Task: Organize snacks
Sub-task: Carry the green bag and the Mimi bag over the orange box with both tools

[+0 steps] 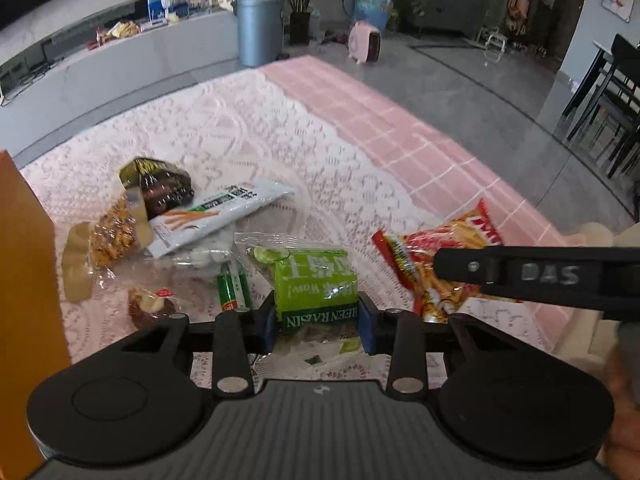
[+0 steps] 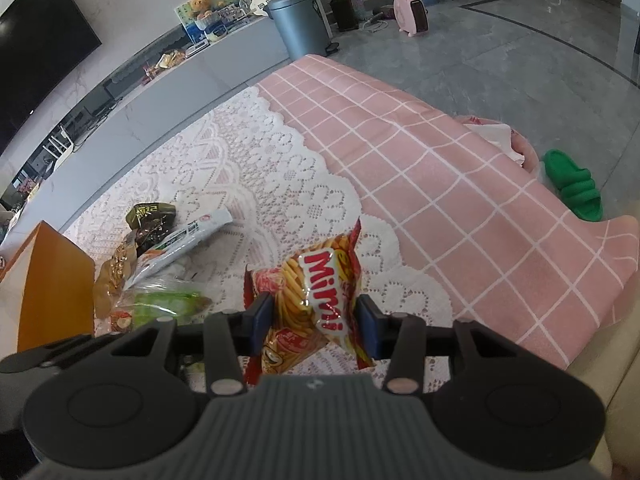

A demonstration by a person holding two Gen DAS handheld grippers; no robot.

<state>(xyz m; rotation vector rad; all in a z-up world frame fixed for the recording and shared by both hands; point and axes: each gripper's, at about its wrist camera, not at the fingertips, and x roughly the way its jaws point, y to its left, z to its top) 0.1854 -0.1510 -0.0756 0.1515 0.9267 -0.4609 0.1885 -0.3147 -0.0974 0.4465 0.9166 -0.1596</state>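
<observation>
Left wrist: my left gripper (image 1: 316, 320) pinches the raisin bag (image 1: 316, 292) beside the orange box (image 1: 28, 264).
Right wrist: my right gripper (image 2: 316, 320) clamps the chip bag (image 2: 316, 300).
Risk: I judge slick film could slip out.

Soft even daylight, glossy floor (image 2: 520, 52) reflections, glare on wrappers, strong fisheye bending, slight blur

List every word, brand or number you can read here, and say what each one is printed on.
"GREEN RAISIN", seen upside down: green raisin packet between the left gripper fingers.
"Wow!", upside down: same packet.
"Mimi": red and yellow snack bag in the right gripper.
"DAS": side of the right gripper's black arm.
Too small or blurred: white stick-snack pack, dark packet, small green packet.
</observation>
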